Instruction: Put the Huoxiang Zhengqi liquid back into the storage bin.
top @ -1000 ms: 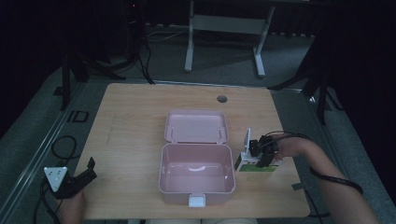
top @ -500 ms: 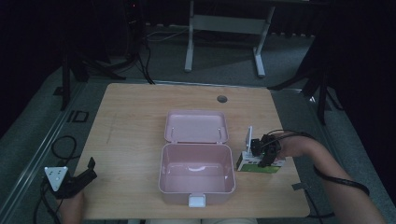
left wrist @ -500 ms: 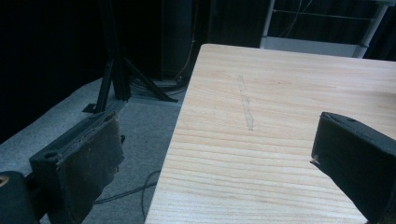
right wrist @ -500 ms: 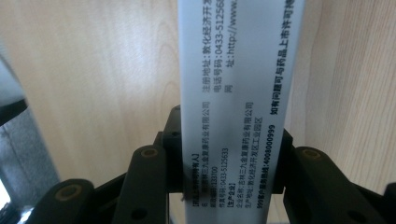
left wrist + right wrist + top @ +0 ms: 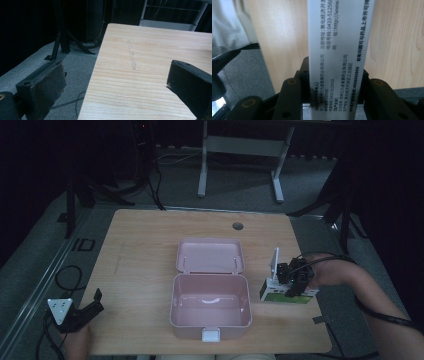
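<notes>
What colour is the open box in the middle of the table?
The open box is pale pink, lid and base alike; the high view shows it best.

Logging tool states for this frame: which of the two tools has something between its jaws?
The right tool, shut on the white-and-green carton right of the pink box. The left tool hangs open by the table's near-left corner.

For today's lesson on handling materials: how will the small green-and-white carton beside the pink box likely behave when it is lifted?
The carton looks like thin printed card, so probably light. The right tool grips its flat faces; hard squeezing may dent it. Its raised white flap would likely flex.
</notes>
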Demonstrator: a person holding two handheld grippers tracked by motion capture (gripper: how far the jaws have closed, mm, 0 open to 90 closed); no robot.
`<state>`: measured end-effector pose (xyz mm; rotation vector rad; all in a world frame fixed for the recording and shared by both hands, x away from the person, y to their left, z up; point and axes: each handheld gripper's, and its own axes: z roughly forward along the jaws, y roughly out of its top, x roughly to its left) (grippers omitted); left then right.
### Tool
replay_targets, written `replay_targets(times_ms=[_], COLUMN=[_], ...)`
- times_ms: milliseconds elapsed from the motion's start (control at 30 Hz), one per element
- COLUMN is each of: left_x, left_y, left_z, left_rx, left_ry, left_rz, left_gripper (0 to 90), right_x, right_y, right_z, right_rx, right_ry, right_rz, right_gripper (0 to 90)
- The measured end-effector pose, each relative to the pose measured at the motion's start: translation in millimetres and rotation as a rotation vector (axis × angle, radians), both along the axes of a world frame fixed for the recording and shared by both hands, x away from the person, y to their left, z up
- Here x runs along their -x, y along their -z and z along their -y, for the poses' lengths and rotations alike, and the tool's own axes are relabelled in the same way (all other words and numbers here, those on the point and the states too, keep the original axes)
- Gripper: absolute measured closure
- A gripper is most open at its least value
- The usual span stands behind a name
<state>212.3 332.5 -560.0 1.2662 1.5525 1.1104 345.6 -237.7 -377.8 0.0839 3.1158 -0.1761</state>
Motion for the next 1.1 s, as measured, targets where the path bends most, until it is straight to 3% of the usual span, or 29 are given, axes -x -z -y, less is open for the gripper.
replay_targets(times_ms=[133, 167, 267, 300, 333, 533, 567, 733, 1100], left_x=[0.1, 0.2, 0.3, 0.5, 0.4, 0.6, 0.6, 0.3, 0.5], left_y=[0.1, 0.1, 0.0, 0.1, 0.1, 0.1, 0.1, -0.1, 0.0], left_z=[-0.1, -0.2, -0.4, -0.4, -0.5, -0.5, -0.6, -0.9, -0.9], left_rx=[0.006, 0.006, 0.007, 0.007, 0.008, 0.009, 0.009, 0.012, 0.01], left_ry=[-0.002, -0.002, -0.001, -0.003, -0.003, -0.003, -0.003, 0.002, 0.002], left_rz=[0.006, 0.005, 0.003, 0.006, 0.006, 0.007, 0.006, 0.0, 0.003], left_gripper=[2.1, 2.1, 2.1, 2.1, 2.1, 2.1, 2.1, 2.1, 2.1], right_x=[7.4, 12.1, 14.0, 16.0, 23.0, 30.2, 33.6, 39.0, 43.2], right_y=[-16.4, -28.5, -34.5, -40.7, -58.0, -73.2, -80.5, -84.8, -75.0], right_z=[-3.2, -5.8, -7.2, -9.0, -15.9, -27.0, -35.9, -50.6, -102.7], right_rx=[-0.012, -0.021, -0.026, -0.026, -0.023, -0.021, -0.029, -0.02, -0.013], right_ry=[0.005, -0.005, -0.001, 0.001, -0.001, -0.007, -0.016, -0.049, -0.09], right_rz=[-0.004, 0.003, 0.005, 0.006, 0.016, 0.024, 0.036, 0.04, 0.018], right_gripper=[62.9, 62.9, 63.0, 63.0, 63.0, 63.0, 62.9, 62.9, 62.7])
